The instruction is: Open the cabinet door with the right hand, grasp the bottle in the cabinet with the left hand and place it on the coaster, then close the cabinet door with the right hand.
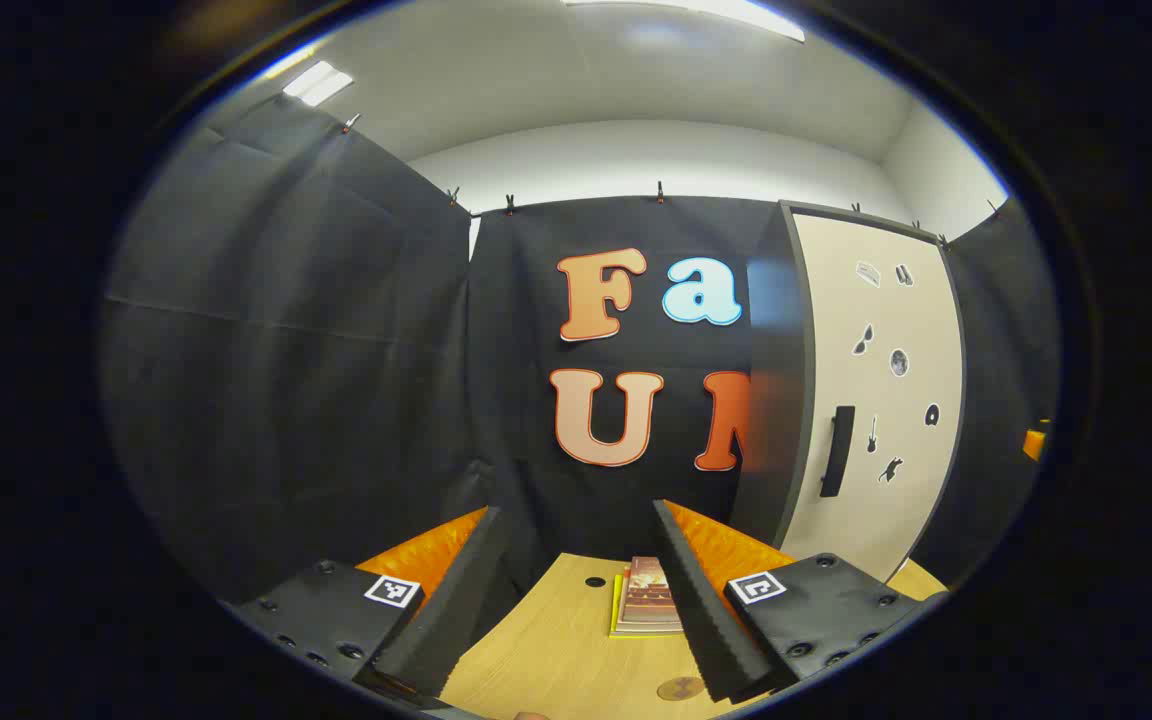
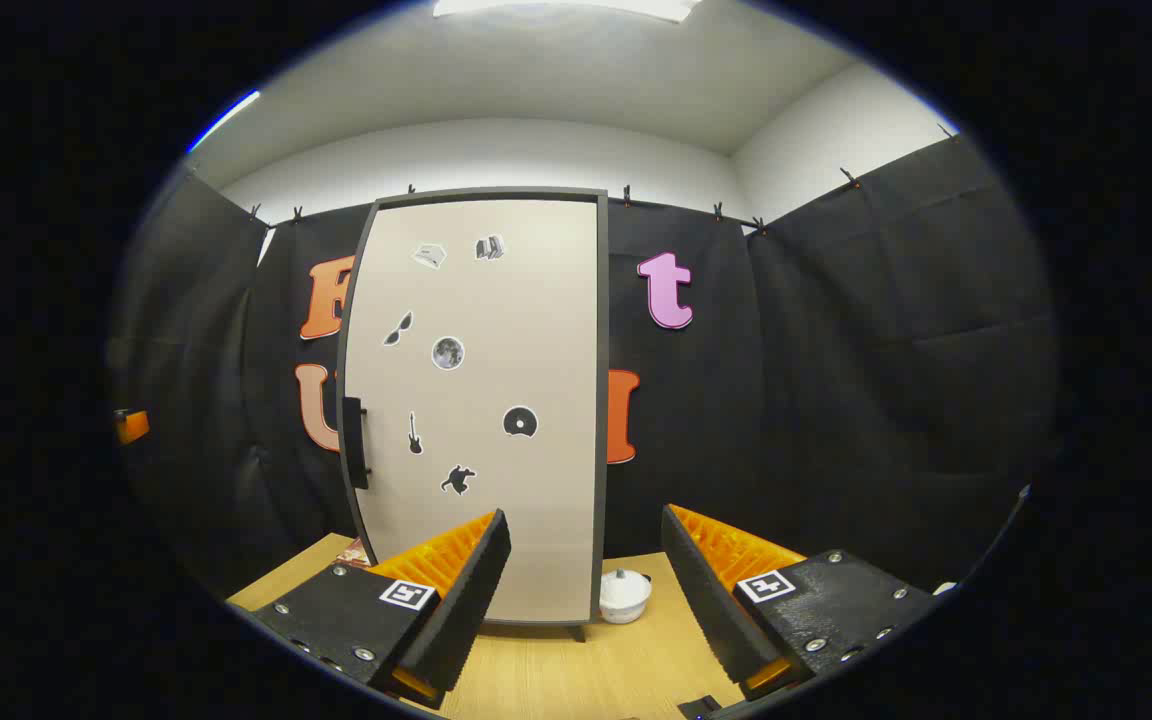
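A tall cabinet with a beige door stands shut on the wooden table, straight ahead in the right gripper view. Its dark handle runs down the door's left edge. My right gripper is open, held in front of the door's lower part, apart from it. In the left gripper view the cabinet stands at the right with its handle facing me. My left gripper is open over the table. A round brown coaster lies by its right fingertip. The bottle is hidden.
A small stack of books lies on the table ahead of the left gripper. A white lidded bowl sits at the cabinet's right foot. Black cloth walls close in the booth on all sides.
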